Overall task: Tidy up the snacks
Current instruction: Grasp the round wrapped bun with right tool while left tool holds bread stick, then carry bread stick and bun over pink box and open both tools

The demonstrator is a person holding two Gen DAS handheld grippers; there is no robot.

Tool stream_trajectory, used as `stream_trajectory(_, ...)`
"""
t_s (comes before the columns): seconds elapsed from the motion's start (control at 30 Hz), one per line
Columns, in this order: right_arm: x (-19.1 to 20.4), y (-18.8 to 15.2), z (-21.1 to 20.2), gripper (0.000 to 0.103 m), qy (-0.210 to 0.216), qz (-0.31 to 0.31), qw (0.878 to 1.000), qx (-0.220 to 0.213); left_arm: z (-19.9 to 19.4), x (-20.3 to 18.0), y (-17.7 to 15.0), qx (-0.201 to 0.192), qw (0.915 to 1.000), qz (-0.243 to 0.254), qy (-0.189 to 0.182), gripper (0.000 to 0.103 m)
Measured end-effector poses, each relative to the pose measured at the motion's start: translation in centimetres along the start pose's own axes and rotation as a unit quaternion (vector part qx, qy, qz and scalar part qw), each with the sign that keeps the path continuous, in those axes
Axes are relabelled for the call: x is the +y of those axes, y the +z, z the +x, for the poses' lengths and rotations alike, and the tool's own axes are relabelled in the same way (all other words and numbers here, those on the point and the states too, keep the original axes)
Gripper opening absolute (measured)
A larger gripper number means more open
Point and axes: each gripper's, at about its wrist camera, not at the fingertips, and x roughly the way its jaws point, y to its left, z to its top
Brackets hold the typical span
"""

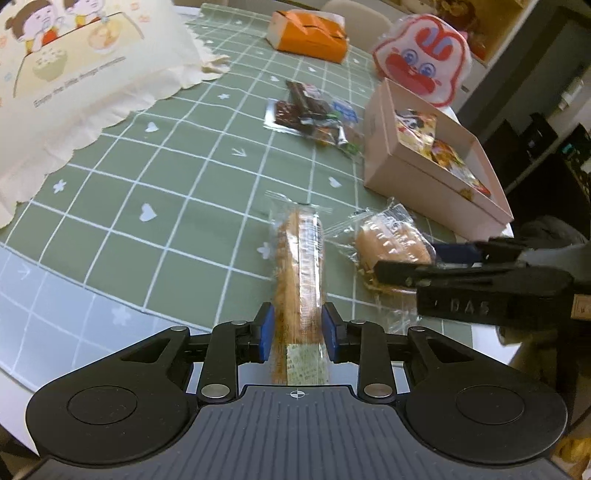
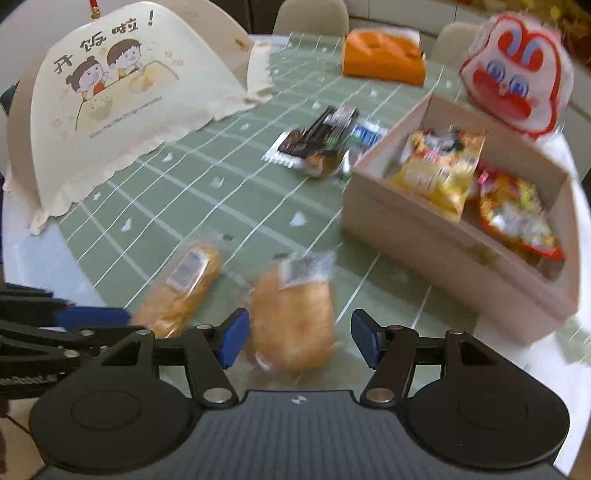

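Green checked cloth (image 1: 155, 155) covers the worktop, and I hold a hand-held gripper in each hand near its front edge. My left hand-held gripper (image 1: 297, 328) has its blue pads on either side of a long wrapped bread stick (image 1: 300, 266), which lies on the cloth pointing away from me; the pads sit right at the wrapper, and I cannot tell whether they press it. My right hand-held gripper (image 2: 300, 336) stands fairly wide, with a round wrapped bun (image 2: 293, 317) between its pads and a clear gap on each side, so nothing is gripped there. Bun and bread stick lie just beside each other. Toward the right edge stands a pink cardboard box (image 1: 413, 177), open on top, with bright snack bags (image 2: 439, 170) inside. Beyond it, mid-worktop, lies a small heap of dark wrapped snacks (image 1: 306, 114). At the far edge sit an orange pack (image 1: 310, 33) and a red-and-white cartoon bag (image 1: 423, 59). A cream food cover (image 2: 122, 96) fills the left side.
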Motion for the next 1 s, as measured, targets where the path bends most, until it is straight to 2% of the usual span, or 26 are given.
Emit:
stream_trajectory(0.07, 0.0, -0.7, -0.4, 0.051, 0.005, 0.009, 1.0, 0.0, 0.1, -0.4, 0.0, 0.001, 1.0, 0.006, 0.001, 0.032)
stream_trajectory(0.17, -0.5, -2.0, -1.6, 0.046, 0.021, 0.027, 0.999, 0.005, 0.3, -0.7, 0.2, 0.002, 0.9999, 0.014, 0.002, 0.032)
stream_trajectory(0.43, -2.3, -6.1, -4.6, 0.045, -0.006, 0.065, 0.998, 0.01, 1.4, -1.4, 0.7, -0.001, 0.9995, 0.031, -0.007, 0.033)
stream_trajectory(0.6, -3.2, -7.6, -5.2, 0.062, -0.024, 0.076, 0.997, -0.001, 2.1, -2.2, 1.4, 0.006, 0.9987, 0.05, -0.002, 0.037)
stream_trajectory(0.8, -2.7, -7.5, -4.6, 0.062, 0.003, 0.048, 0.999, 0.005, 3.1, -2.7, 1.5, 0.016, 0.9985, 0.047, 0.022, 0.041)
stream_trajectory(1.0, -2.3, -7.1, -3.2, 0.066, 0.008, 0.031, 0.999, 0.012, 2.7, -1.7, 0.8, 0.011, 0.9995, 0.031, 0.003, 0.04)
